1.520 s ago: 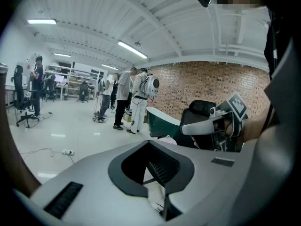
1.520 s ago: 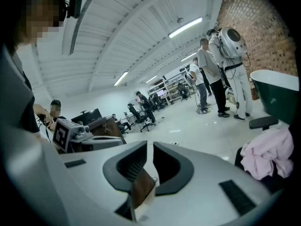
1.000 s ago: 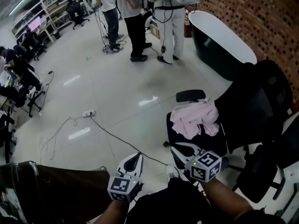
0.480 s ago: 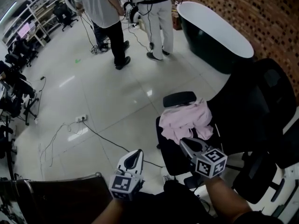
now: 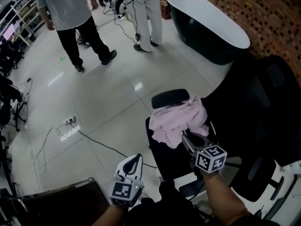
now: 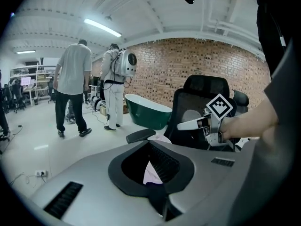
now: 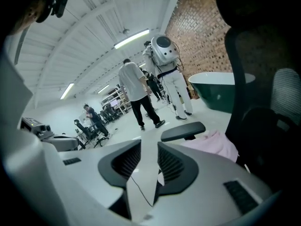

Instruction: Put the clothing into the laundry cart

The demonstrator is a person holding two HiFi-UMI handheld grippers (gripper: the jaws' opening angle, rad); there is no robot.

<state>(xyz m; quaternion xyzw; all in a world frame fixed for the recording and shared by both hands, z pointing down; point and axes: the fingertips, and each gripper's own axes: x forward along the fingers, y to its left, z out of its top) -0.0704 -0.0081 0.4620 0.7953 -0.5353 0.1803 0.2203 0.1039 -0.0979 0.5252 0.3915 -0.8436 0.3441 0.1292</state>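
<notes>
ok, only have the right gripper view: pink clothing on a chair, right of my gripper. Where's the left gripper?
Observer: Left gripper is low by the person's body, short of the chair, shut, empty.
Operator: Cart visible?
Observer: Head view shows a dark metal-rimmed bin lower left, beside the left gripper; likely the cart.
Operator: How close am I?
Observer: From above, the right gripper's tips sit at the clothing's near edge, opening, nothing between them; contact unclear.
</notes>
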